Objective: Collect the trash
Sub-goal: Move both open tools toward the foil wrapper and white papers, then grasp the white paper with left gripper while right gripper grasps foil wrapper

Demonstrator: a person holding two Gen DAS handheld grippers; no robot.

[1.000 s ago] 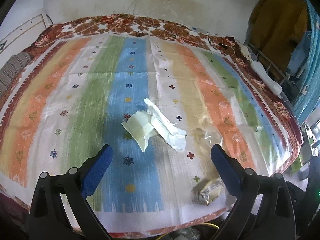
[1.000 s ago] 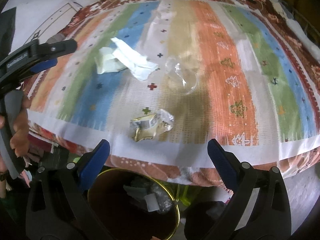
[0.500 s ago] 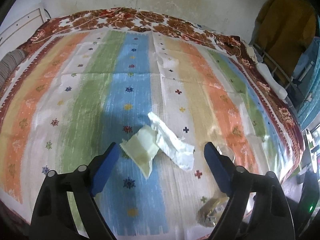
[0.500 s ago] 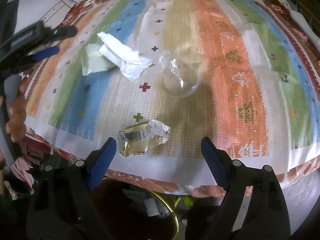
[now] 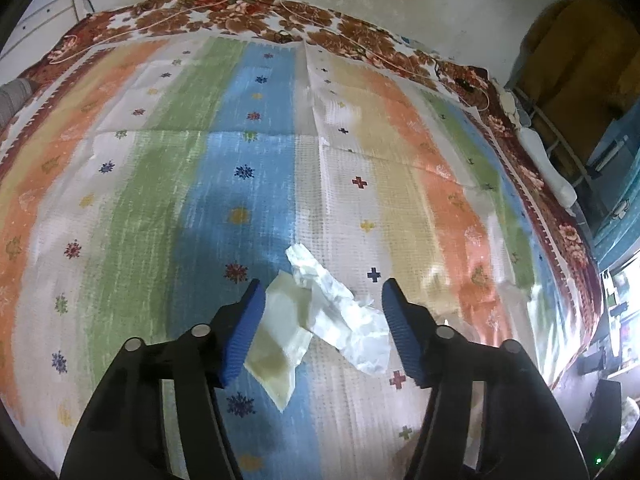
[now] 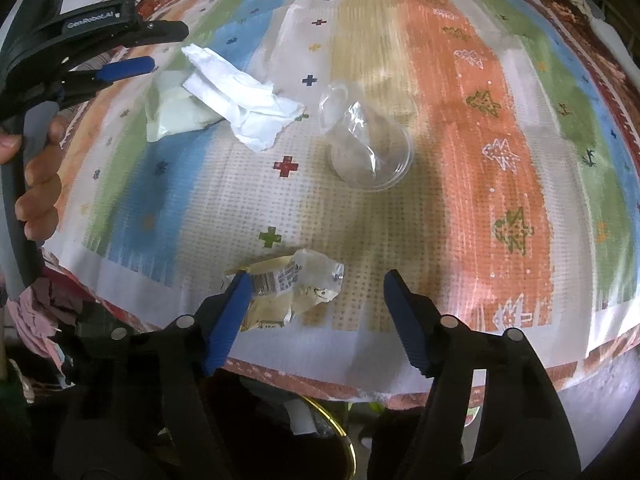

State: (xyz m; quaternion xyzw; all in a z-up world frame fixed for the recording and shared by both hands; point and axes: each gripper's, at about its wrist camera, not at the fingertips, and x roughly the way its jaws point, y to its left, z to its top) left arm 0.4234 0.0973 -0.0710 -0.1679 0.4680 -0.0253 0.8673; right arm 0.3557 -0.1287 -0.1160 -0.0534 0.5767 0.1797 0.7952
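Four bits of trash lie on the striped bedspread [image 5: 160, 168] that covers the bed. A crumpled white tissue [image 5: 340, 312] sits on the blue and white stripes, overlapping the edge of a pale yellowish wrapper [image 5: 280, 344] just beside it. The left claw [image 5: 322, 300] hangs right over this pair with its blue-padded fingers [image 5: 244, 328] spread wide, one on each side of the two scraps; neither pad is closed on anything, though the left pad sits at the wrapper's edge.

From the right wrist view, the tissue [image 6: 240, 96] and the wrapper [image 6: 172, 112] lie toward the far left, and a clear plastic cup [image 6: 368, 144] lies on its side near them on the beige stripe, apart from the tissue. Closer to the bed's near edge is a crumpled foil-and-clear snack packet [image 6: 288, 292]. The right claw [image 6: 316, 284] is held open at this packet, its left pad [image 6: 228, 312] against or just over the packet's left end, the other pad well off to the right over bare cloth.

Below the bed's edge, between the right claw's arms, a dark bin with a gold rim [image 6: 344, 436] stands on the floor. At the left of that view the person's hand [image 6: 36, 184] grips the left claw's handle.
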